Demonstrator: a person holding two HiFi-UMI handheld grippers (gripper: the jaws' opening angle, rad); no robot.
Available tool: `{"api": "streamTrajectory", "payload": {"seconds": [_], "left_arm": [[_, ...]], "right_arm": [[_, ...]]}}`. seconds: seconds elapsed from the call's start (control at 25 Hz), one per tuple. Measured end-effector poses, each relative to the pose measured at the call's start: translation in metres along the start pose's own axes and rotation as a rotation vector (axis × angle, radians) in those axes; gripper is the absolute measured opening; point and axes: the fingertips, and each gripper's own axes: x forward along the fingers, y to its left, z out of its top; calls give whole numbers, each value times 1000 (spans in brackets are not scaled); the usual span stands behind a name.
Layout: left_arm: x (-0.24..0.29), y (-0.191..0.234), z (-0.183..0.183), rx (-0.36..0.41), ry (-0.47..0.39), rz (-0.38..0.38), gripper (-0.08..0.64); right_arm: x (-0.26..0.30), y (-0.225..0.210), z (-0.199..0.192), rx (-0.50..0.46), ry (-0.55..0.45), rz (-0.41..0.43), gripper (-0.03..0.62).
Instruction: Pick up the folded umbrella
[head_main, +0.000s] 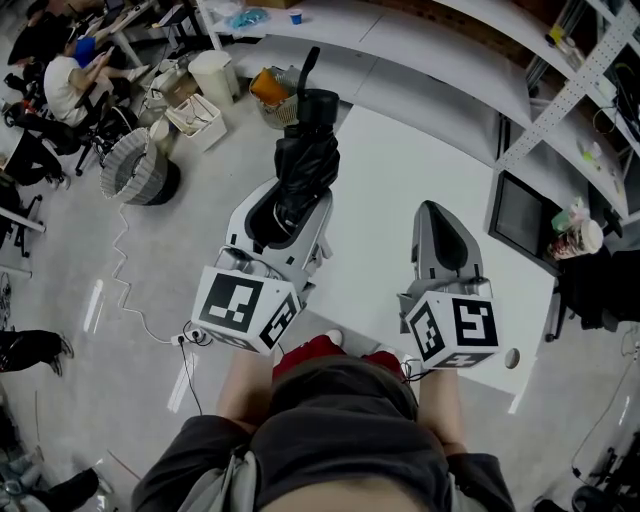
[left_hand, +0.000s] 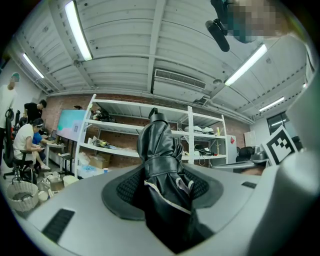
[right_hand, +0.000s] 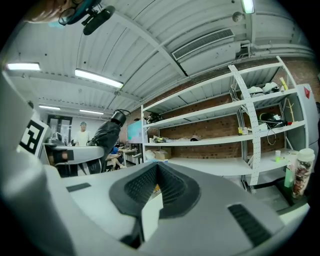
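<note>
**A:** First entry?

**B:** One folded black fabric umbrella (head_main: 303, 170) (left_hand: 162, 170), bundled tight with its own strap. It is in the air, lying level near the left edge of the white table (head_main: 400, 190), with its handle end pointing far.

**A:** Held by?

**B:** The left gripper (head_main: 292, 212) (left_hand: 162, 176). Its claw pinches the near half of the bundle, with the dark ribbed pads (left_hand: 126, 189) pressed into the cloth. The far half sticks out past the jaw tips. Seated that deep, I judge, it won't droop or slip.

**A:** Second entry?

**B:** The right gripper (head_main: 440, 222) (right_hand: 157, 182), near right, over the table. Its jaws are pressed together with nothing between them. It looks idle, since one claw is enough.

**A:** Status?

**B:** The pick-up looks done.
</note>
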Motion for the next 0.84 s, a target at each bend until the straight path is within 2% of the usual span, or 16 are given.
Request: {"api": "streamTrajectory", "payload": {"seconds": [0.84], "left_arm": [[-6, -1, -8, 0, 21, -17, 215]], "right_arm": [[-2, 13, -7, -7, 6, 19, 18]]}}
